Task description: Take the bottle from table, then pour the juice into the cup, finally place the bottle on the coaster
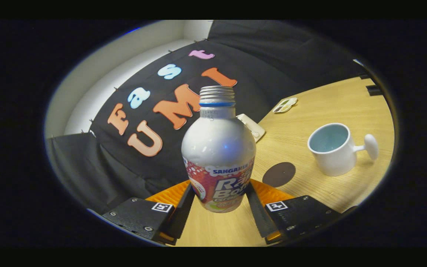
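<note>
Bottle (218,152) upright, neck up, clamped in hand-held gripper (219,198)

A pale wooden table (321,107) stood against black cloth (272,55); behind it rose what seemed a white wall (102,70).

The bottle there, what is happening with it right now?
A hand-held claw grips the bottle with both fingers on its lower body. The bottle has no cap and looks lifted and tilted above the wooden table. The white cup and the dark round coaster wait beyond the fingers; pouring has not started.
</note>
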